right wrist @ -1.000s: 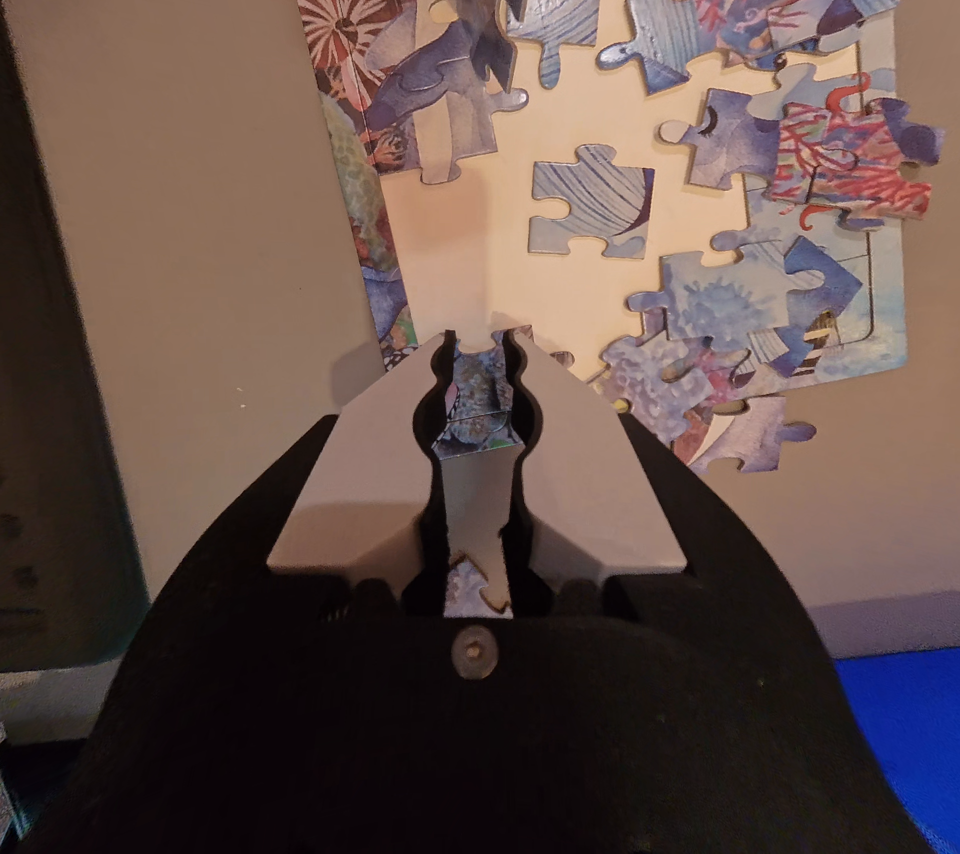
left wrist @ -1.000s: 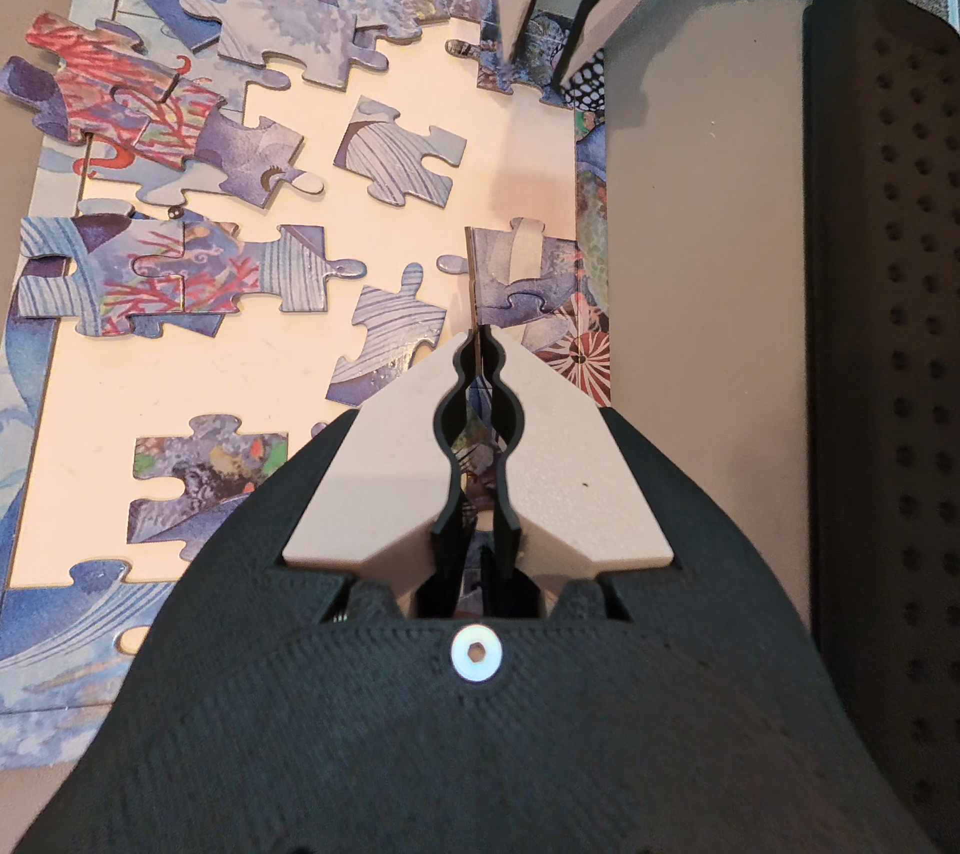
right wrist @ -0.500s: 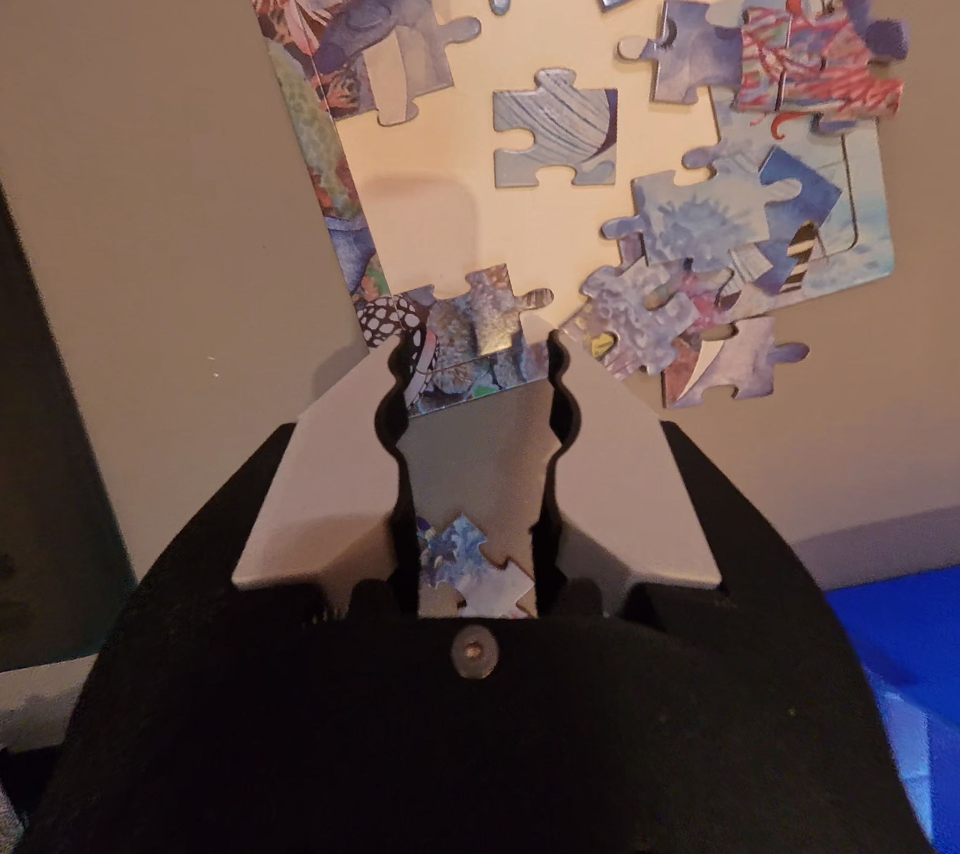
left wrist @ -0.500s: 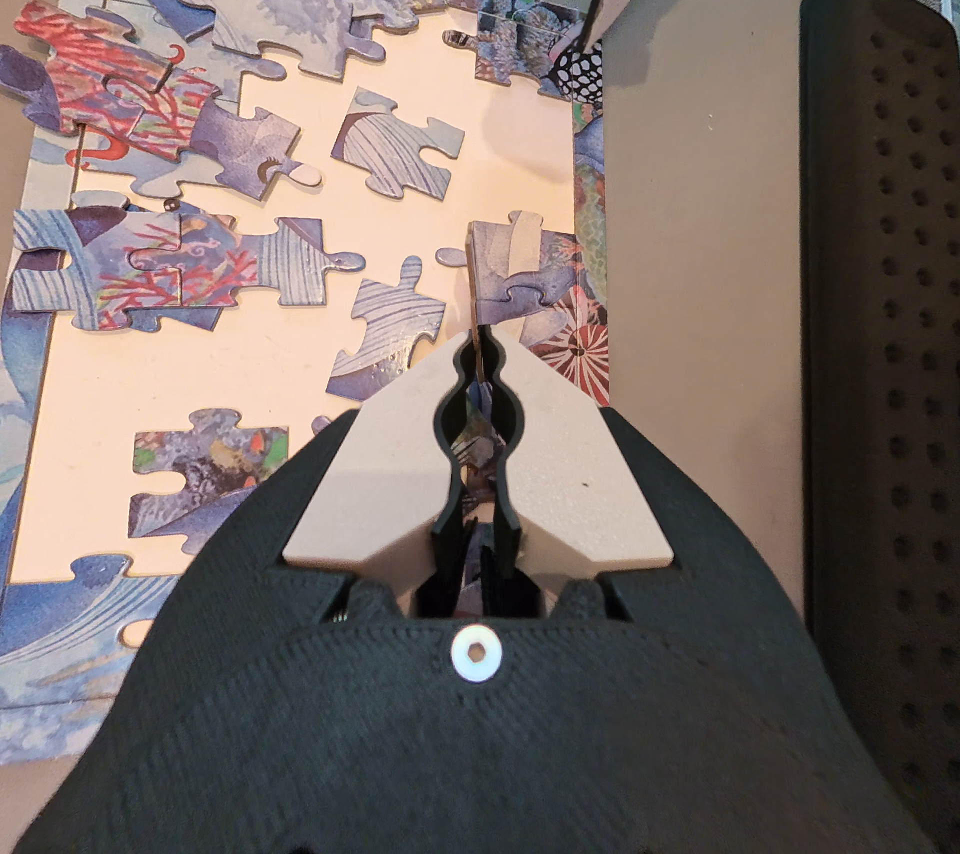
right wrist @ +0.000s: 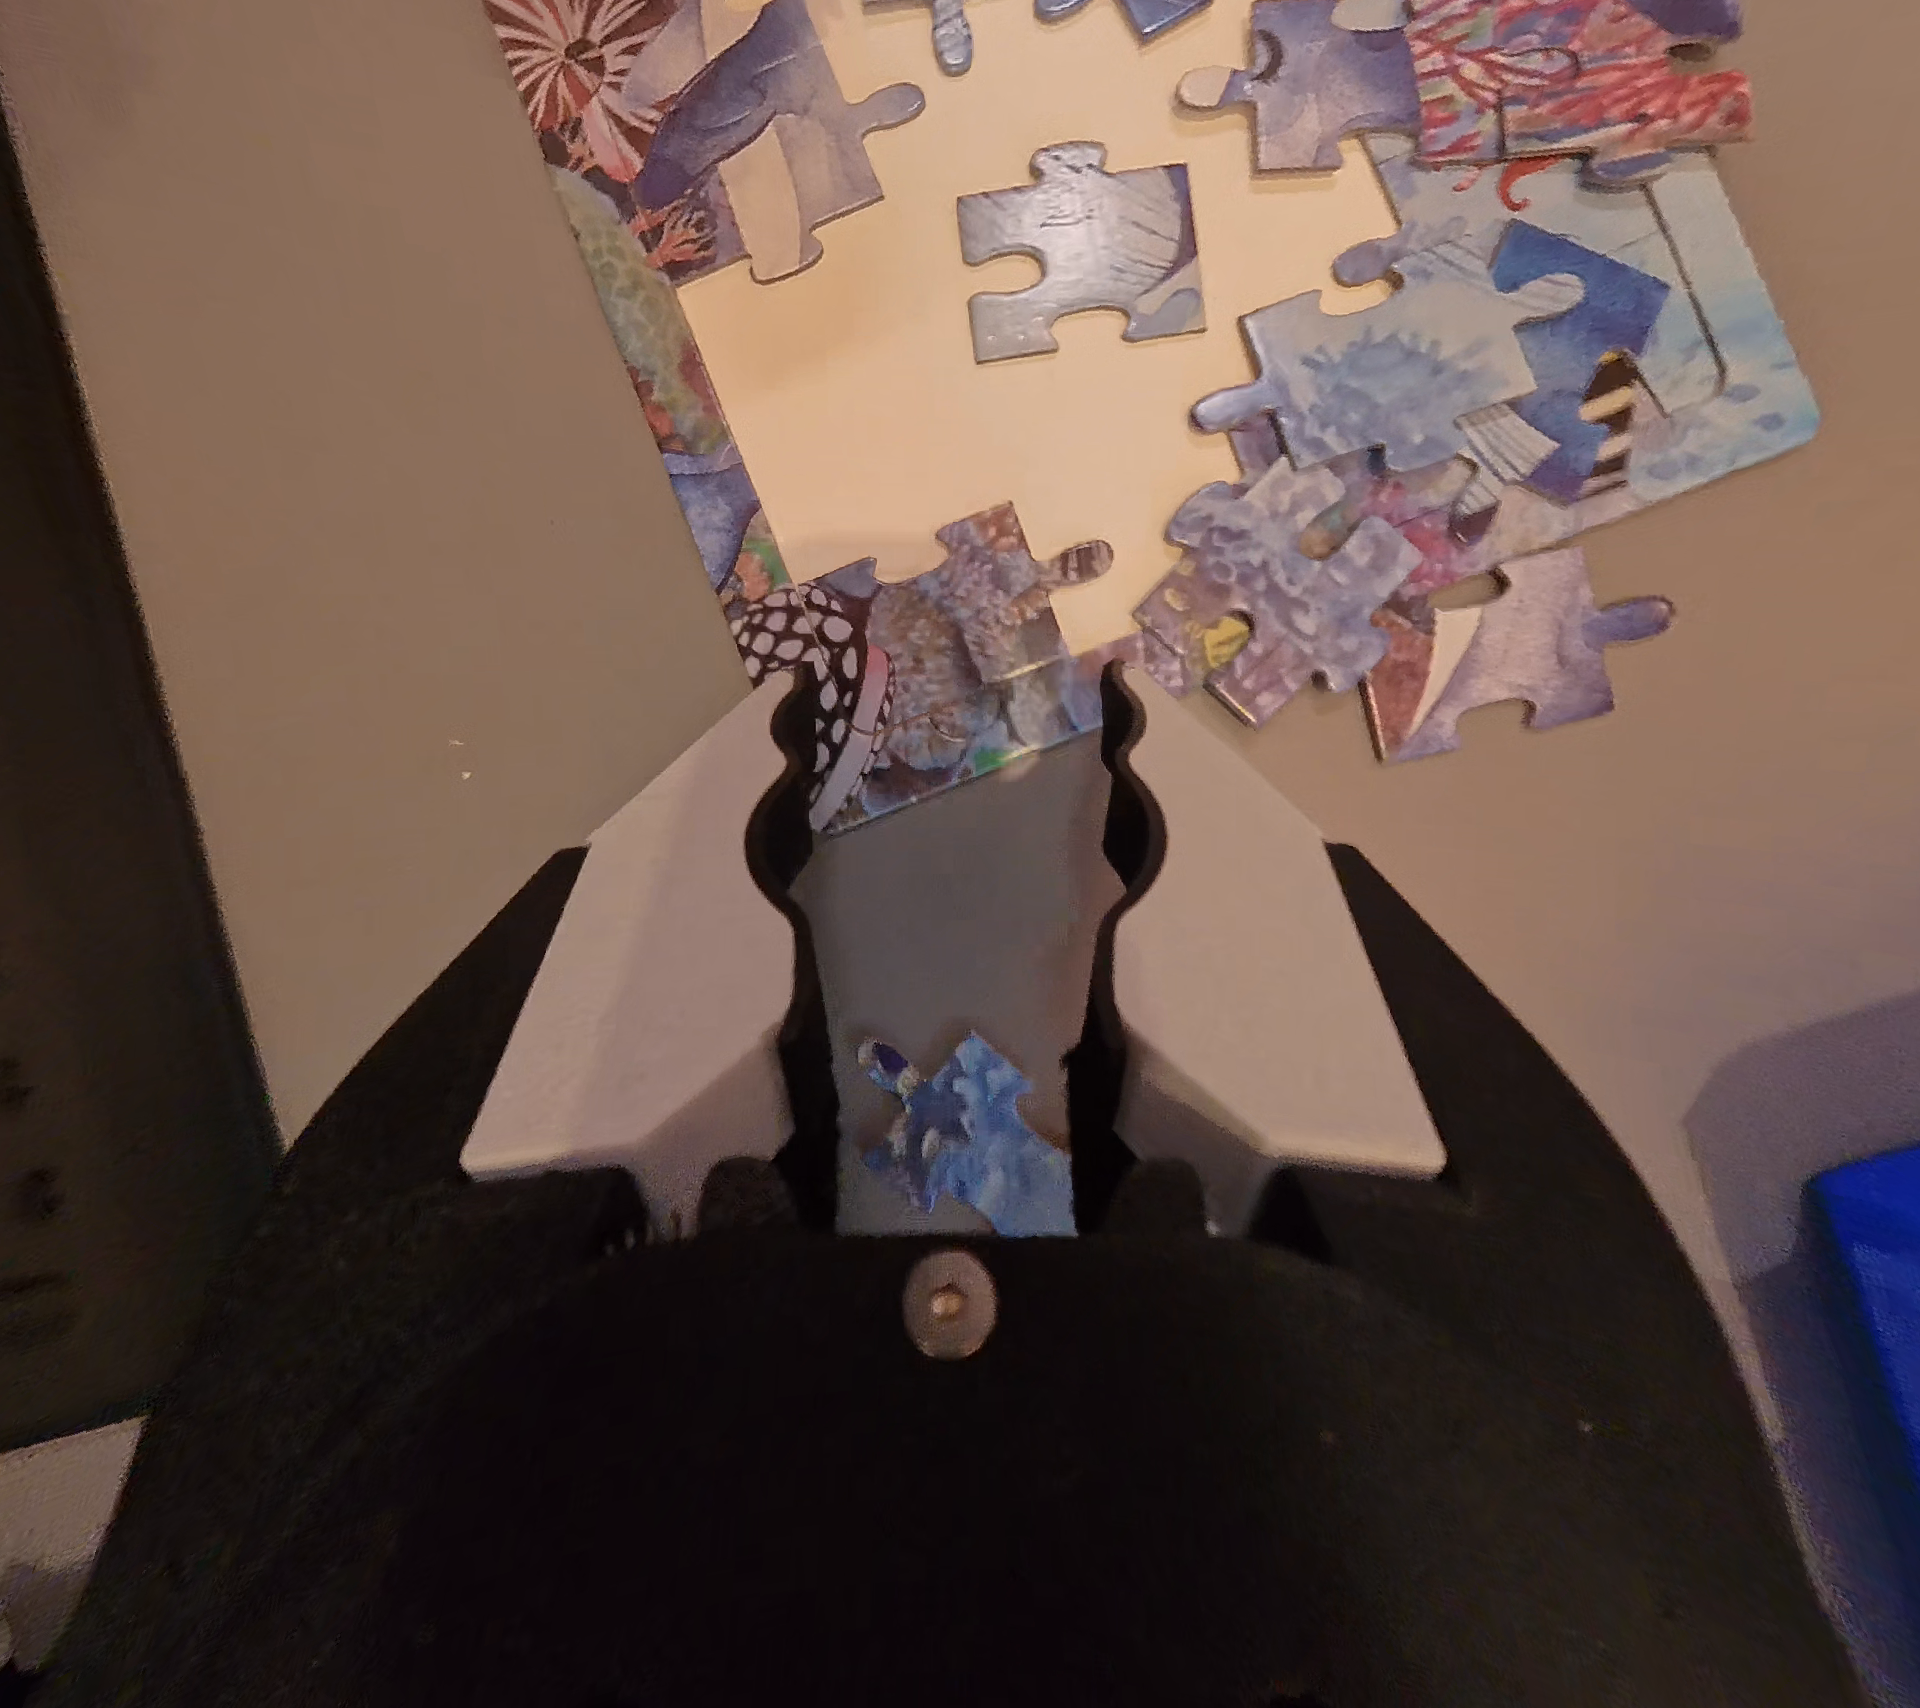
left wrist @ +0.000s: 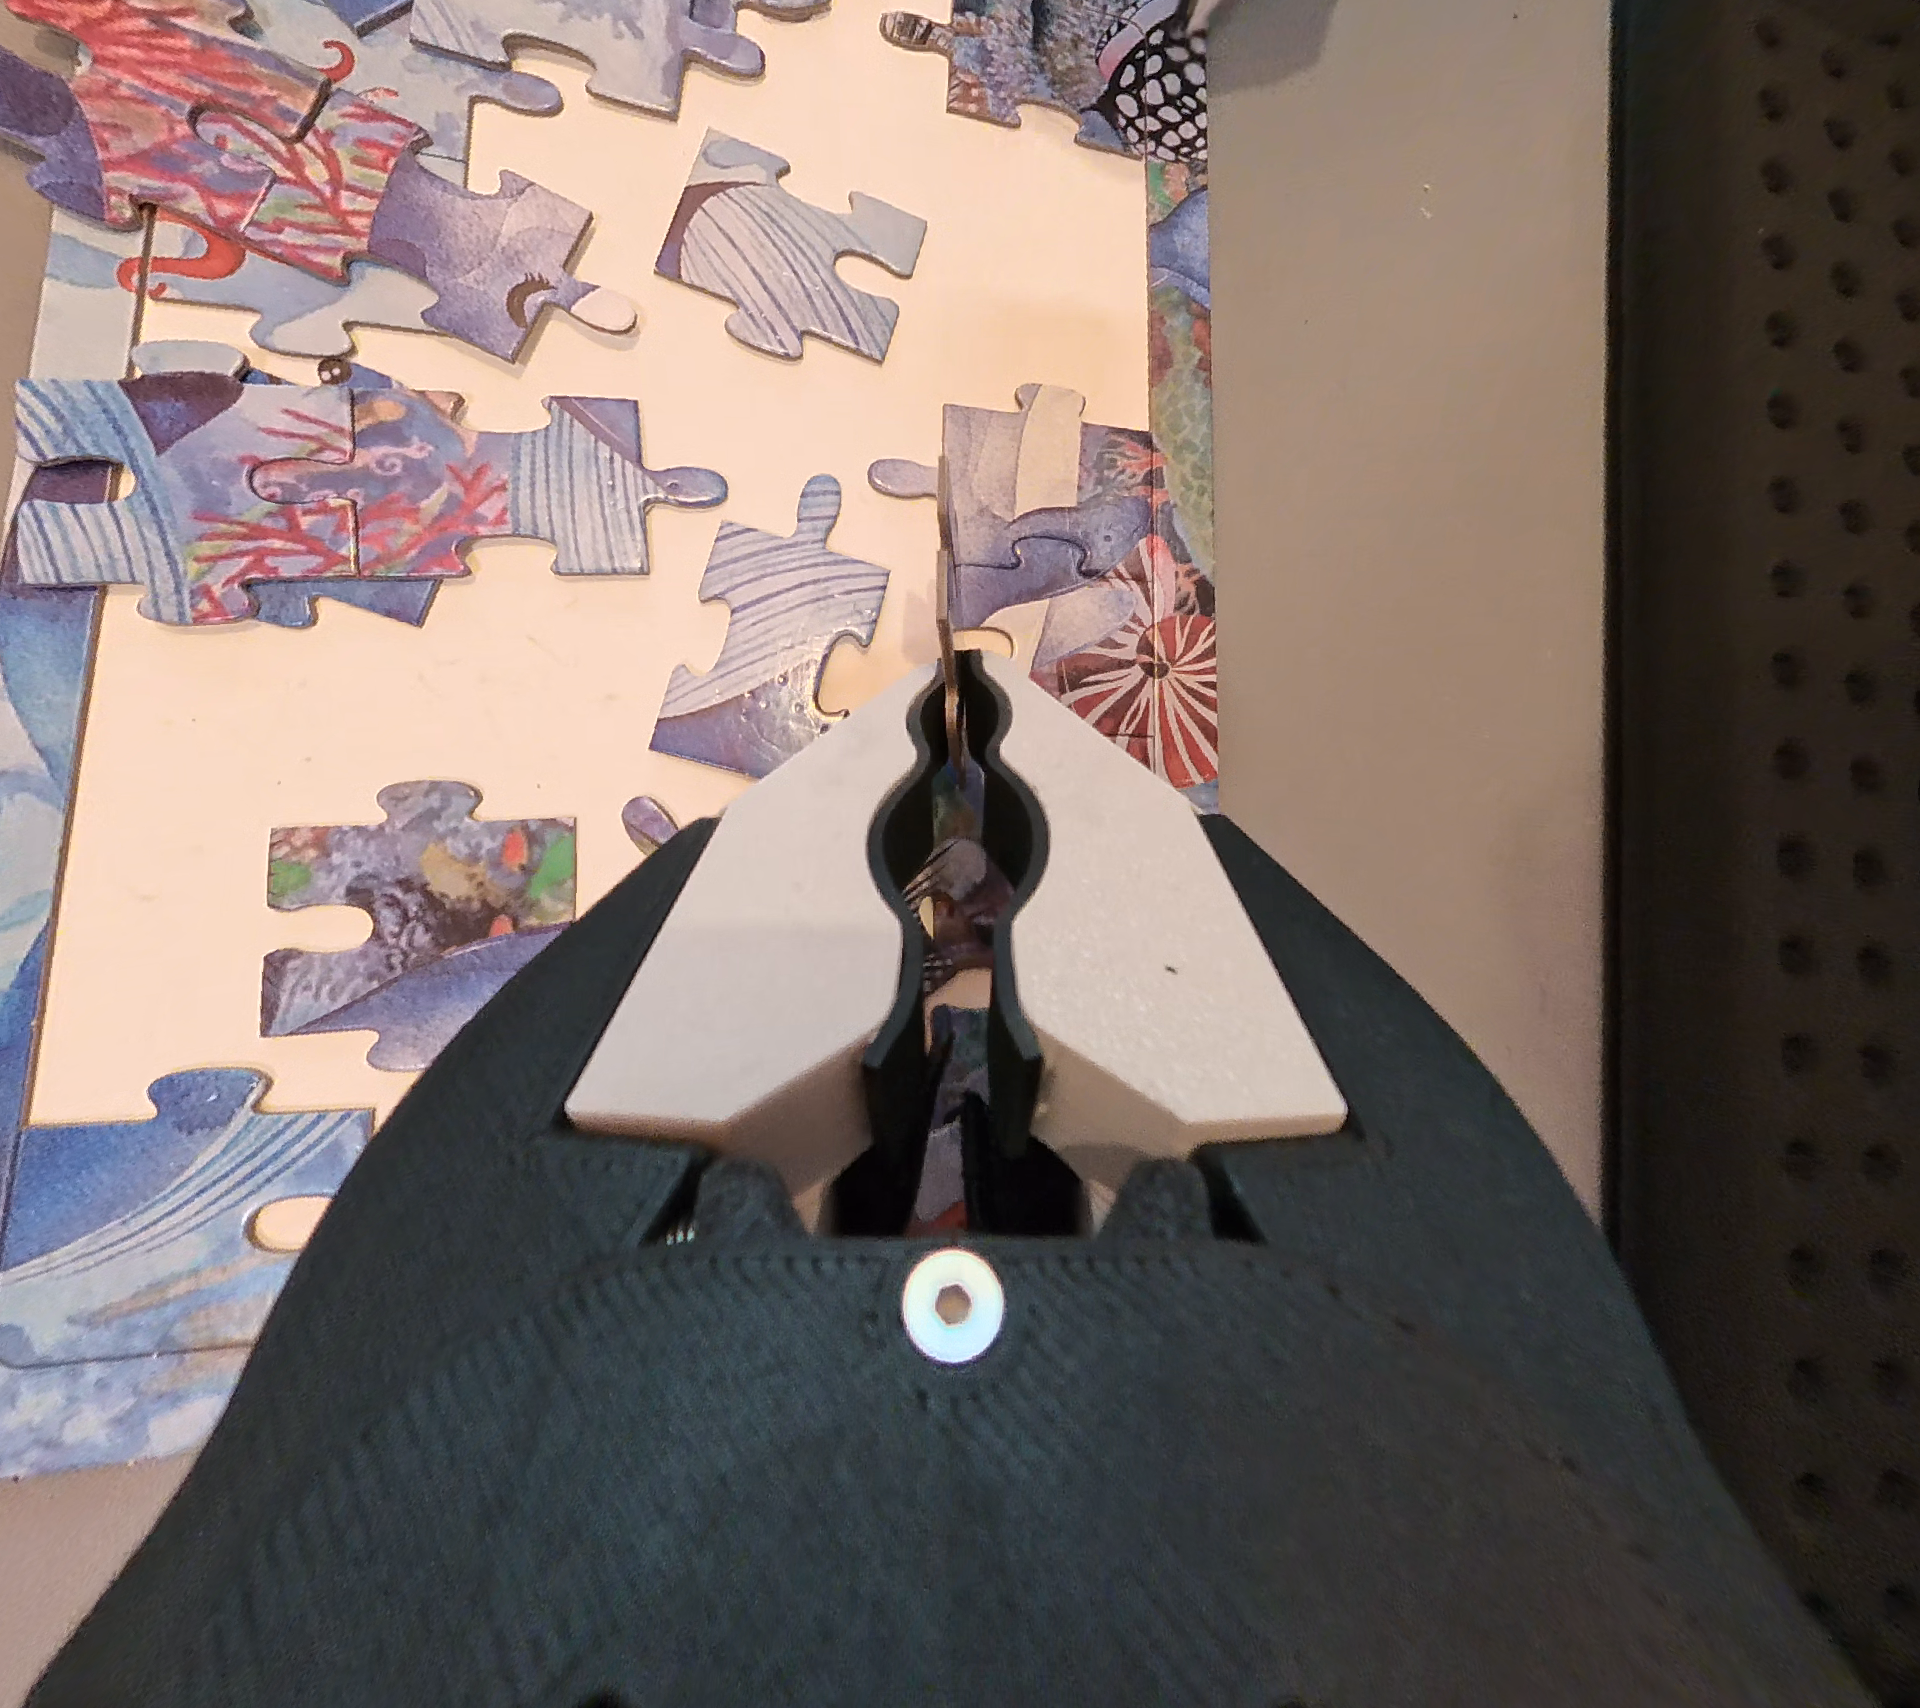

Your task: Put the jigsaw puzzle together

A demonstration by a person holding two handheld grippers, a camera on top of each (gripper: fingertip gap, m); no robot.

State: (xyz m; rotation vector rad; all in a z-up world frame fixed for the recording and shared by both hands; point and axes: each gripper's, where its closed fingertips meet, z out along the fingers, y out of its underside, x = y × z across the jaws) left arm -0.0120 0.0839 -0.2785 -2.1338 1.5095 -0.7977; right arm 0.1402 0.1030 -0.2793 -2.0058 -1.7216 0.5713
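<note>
**Right gripper has let go; corner piece now seated**

Your puzzle tray [left wrist: 613, 723] lies on the table, mostly bare, with loose pieces scattered toward its far and left edges. A second ago your right gripper [right wrist: 951, 702] pinched the reef piece [right wrist: 966, 609] at the tray's corner; now its fingers are spread and backed off, and the piece lies flat beside the spotted fish. Judged placed. Your left gripper [left wrist: 954, 682] stays clenched on an upright piece [left wrist: 943, 578] at the tray's right edge, not yet laid.
</note>
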